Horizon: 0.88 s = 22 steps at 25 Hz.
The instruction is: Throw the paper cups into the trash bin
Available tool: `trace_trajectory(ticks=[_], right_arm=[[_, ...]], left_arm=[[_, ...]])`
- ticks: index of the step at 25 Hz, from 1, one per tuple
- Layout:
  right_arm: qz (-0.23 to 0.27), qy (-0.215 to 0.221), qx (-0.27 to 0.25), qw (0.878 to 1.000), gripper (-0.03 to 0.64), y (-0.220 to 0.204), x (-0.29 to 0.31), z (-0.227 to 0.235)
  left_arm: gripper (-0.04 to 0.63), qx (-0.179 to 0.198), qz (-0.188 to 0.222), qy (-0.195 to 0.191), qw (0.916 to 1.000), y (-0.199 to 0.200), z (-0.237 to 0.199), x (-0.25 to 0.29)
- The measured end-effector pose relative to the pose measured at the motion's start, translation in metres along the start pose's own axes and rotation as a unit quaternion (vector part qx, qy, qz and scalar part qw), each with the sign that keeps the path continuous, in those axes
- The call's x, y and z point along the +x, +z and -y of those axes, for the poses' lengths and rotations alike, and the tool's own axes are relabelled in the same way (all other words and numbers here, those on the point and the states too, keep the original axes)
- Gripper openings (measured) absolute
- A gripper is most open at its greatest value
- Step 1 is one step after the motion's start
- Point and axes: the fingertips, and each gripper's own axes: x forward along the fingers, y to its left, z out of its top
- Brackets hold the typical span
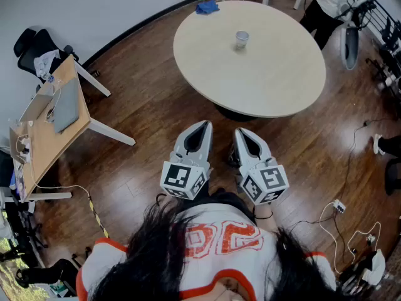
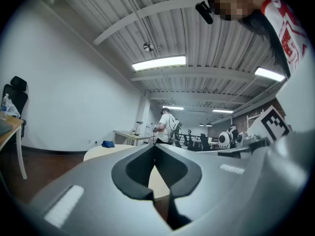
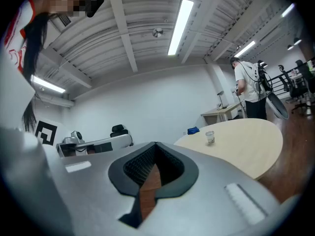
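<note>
A single clear paper cup (image 1: 242, 39) stands upright near the far side of the round beige table (image 1: 276, 74). The right gripper view shows the same cup (image 3: 210, 137) small and far off on the table (image 3: 246, 141). Both grippers are held close to the person's body, over the wooden floor short of the table. My left gripper (image 1: 202, 125) is shut and empty, its tips (image 2: 154, 145) meeting. My right gripper (image 1: 241, 132) is also shut with nothing in it, its tips (image 3: 155, 144) together. The cup is out of sight in the left gripper view.
A blue cloth (image 1: 207, 7) lies at the table's far edge. A wooden desk (image 1: 44, 130) and a black chair (image 1: 31, 49) stand at the left. A person (image 1: 326, 5) and a fan (image 1: 349, 46) are at the back right. Cables (image 1: 341, 215) trail on the floor at the right.
</note>
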Motion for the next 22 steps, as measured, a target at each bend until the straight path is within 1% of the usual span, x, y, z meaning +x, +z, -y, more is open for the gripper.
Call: trace_trajectory(ticks=[6, 9, 11, 13, 17, 22], right_arm=[[0.010, -0.007, 0.002, 1.000, 0.002, 0.015, 0.050, 0.018], [0.010, -0.013, -0.001, 1.000, 0.002, 0.022, 0.079, 0.024], [0.015, -0.021, 0.000, 1.000, 0.002, 0.029, 0.099, 0.030], [0.018, -0.035, 0.004, 0.999, 0.002, 0.035, 0.119, 0.037], [0.021, -0.066, 0.006, 0.998, 0.002, 0.044, 0.158, 0.052], [0.031, -0.106, 0.008, 0.994, 0.002, 0.053, 0.188, 0.067]], left_arm=[[0.000, 0.010, -0.005, -0.018, 0.9998, 0.003, -0.025, 0.040], [0.000, 0.007, -0.003, -0.030, 0.9995, 0.010, -0.047, 0.063], [0.000, 0.014, 0.002, -0.037, 0.9992, 0.018, -0.066, 0.081], [0.000, 0.016, 0.003, -0.043, 0.9989, 0.025, -0.085, 0.098], [0.000, 0.005, -0.004, -0.060, 0.9982, 0.030, -0.121, 0.123], [0.000, -0.002, -0.024, -0.089, 0.9957, 0.028, -0.150, 0.152]])
